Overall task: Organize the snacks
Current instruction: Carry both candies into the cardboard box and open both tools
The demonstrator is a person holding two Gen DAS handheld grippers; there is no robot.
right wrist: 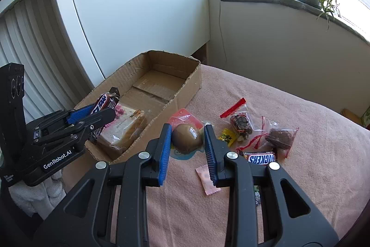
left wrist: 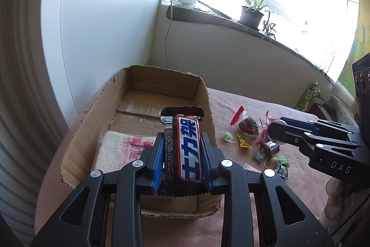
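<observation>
Gripping the chocolate bar (left wrist: 185,149) by its long sides above the cardboard box (left wrist: 87,131), the left gripper (left wrist: 182,154) held something light and crushable; the right gripper (right wrist: 187,149) straddled a slick packaged egg (right wrist: 186,141), jaws unclosed.

Both looking down close along own fingers toward the window; sharing the cardboard box (left wrist: 208,94) (right wrist: 189,89).

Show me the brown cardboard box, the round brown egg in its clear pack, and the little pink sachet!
brown cardboard box (right wrist: 189,82): right wrist view, its right wall.
round brown egg in its clear pack (right wrist: 186,138): right wrist view, its shiny top.
little pink sachet (right wrist: 206,181): right wrist view, its middle.
</observation>
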